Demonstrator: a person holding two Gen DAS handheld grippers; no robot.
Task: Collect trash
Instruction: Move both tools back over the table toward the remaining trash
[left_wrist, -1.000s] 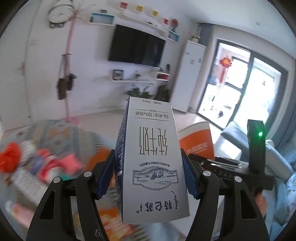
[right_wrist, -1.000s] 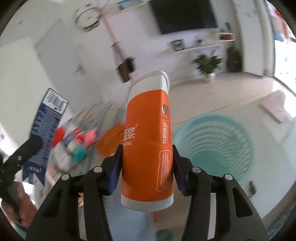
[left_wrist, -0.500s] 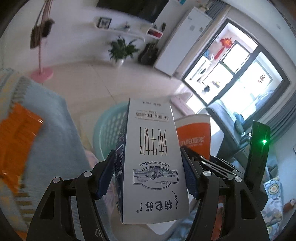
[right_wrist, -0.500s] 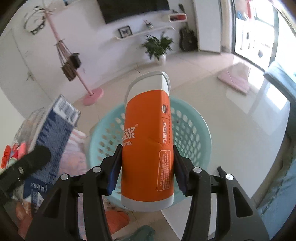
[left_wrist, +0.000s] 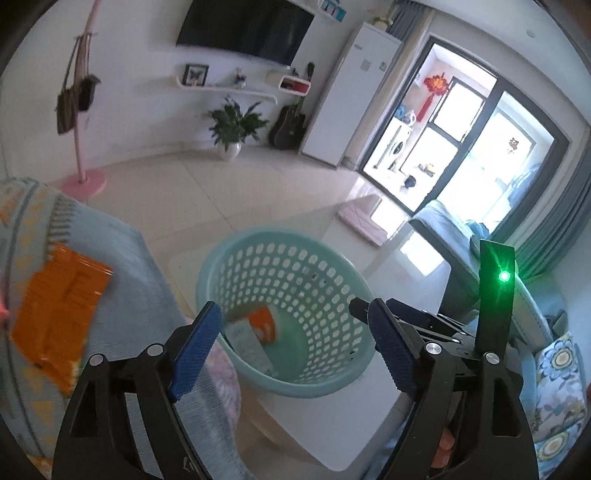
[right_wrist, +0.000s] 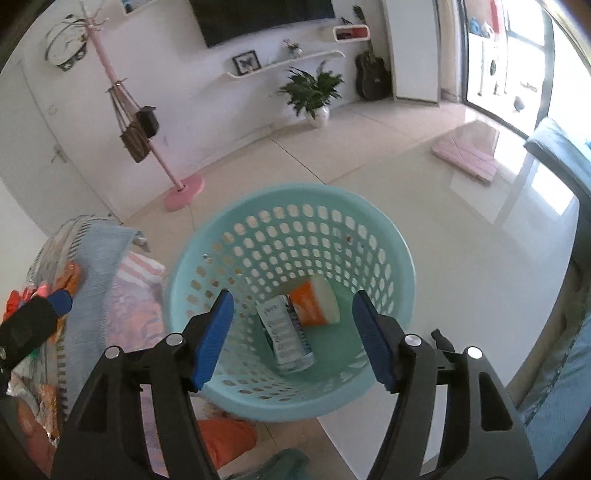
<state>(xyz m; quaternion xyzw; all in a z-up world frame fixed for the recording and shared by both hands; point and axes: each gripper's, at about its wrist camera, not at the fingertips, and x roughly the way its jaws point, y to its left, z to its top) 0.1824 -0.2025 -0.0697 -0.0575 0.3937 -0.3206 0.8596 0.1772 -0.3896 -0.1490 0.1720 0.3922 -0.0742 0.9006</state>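
Two grippers hang over one teal basket (right_wrist: 369, 236) that stands on the pale tile floor (right_wrist: 424, 177). The left gripper (left_wrist: 295, 345) has its blue-padded jaws spread wide with nothing between them, and the right gripper (right_wrist: 291, 338) is spread just as wide and equally empty. Down in the basket's bottom lie two cartons, touching: one white-and-blue milk carton (right_wrist: 286, 338) on its side, and one orange carton (right_wrist: 314, 301) beside it. To the left, a light blue blanket (left_wrist: 140, 280) carries one orange wrapper (left_wrist: 55, 310). Farther left, in the right wrist view, a small heap of red and orange packets (right_wrist: 40, 291) shows, too blurred and crowded to count.
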